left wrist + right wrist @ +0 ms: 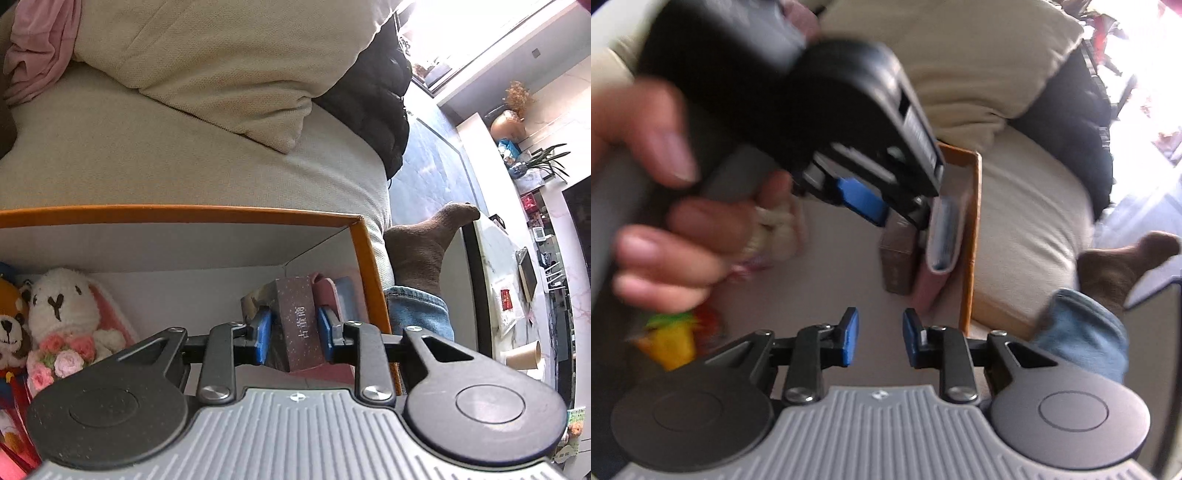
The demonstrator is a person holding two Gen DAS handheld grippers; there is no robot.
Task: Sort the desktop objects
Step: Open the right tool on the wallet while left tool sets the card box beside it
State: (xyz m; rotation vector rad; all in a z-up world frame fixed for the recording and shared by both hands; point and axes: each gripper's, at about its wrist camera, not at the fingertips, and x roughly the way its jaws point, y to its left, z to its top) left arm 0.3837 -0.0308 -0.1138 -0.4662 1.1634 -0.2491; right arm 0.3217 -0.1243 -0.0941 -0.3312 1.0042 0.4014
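Observation:
An orange-rimmed cardboard box (360,243) with a white inside sits on a sofa. My left gripper (293,334) is shut on a brown box with white Chinese characters (301,328), upright in the box's right corner beside a pink and blue case (338,291). In the right wrist view the left gripper (886,206) reaches down onto the brown box (897,262), next to the pink case (940,240). My right gripper (880,338) is open and empty above the box floor. The right wrist view is blurred.
A white plush rabbit with knitted pink flowers (64,310) and a brown bear toy (11,332) lie at the box's left. A beige cushion (221,66) and a black jacket (373,103) are on the sofa. A socked foot (424,243) rests by a marble table (498,280).

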